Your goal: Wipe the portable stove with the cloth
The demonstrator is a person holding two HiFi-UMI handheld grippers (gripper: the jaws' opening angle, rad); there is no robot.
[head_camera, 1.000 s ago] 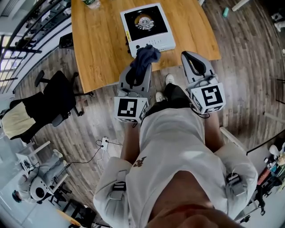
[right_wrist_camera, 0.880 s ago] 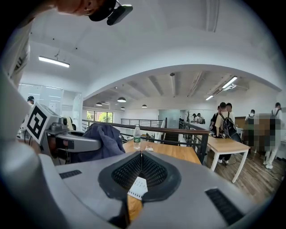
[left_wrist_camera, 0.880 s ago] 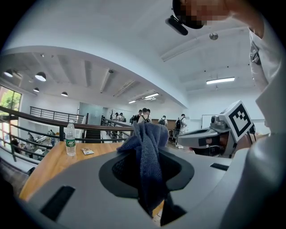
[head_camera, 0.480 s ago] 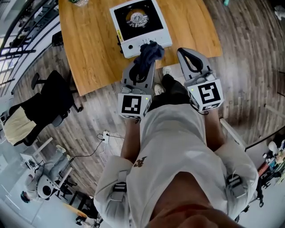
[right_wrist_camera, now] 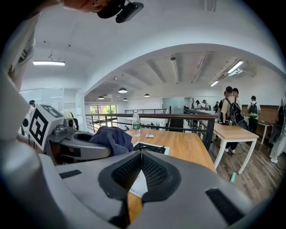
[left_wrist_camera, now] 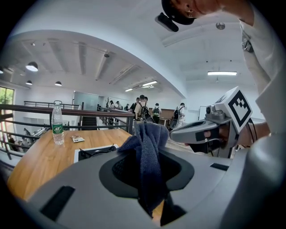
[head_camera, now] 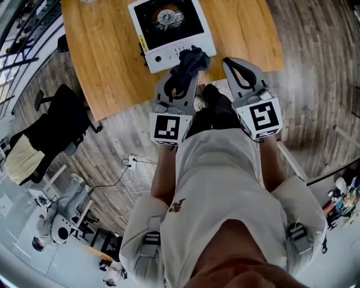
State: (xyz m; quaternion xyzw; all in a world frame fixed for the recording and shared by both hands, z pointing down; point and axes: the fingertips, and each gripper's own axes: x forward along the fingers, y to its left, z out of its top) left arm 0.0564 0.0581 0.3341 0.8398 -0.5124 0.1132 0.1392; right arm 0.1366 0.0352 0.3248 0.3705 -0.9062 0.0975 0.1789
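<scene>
A white portable stove [head_camera: 169, 25] with a black top and a round burner [head_camera: 167, 16] sits on the wooden table [head_camera: 107, 62]. My left gripper [head_camera: 188, 66] is shut on a dark blue cloth [head_camera: 192, 59], which hangs over the stove's front edge with its control panel. In the left gripper view the cloth [left_wrist_camera: 149, 152] stands up between the jaws, and the stove [left_wrist_camera: 94, 152] lies behind it. My right gripper [head_camera: 232, 62] is shut and holds nothing, beside the left one near the table's edge. The right gripper view shows the cloth [right_wrist_camera: 111, 139] and the stove [right_wrist_camera: 153, 147].
A water bottle [left_wrist_camera: 57, 123] and a small packet [left_wrist_camera: 77, 139] stand on the far part of the table. A black office chair [head_camera: 62, 121] is on the floor to the left, with cables [head_camera: 132, 163] nearby. People stand by another table [right_wrist_camera: 234, 132] behind a railing.
Both grippers have come closer to the stove. The cloth, held throughout, now overlaps the stove's front edge instead of hanging short of it.
</scene>
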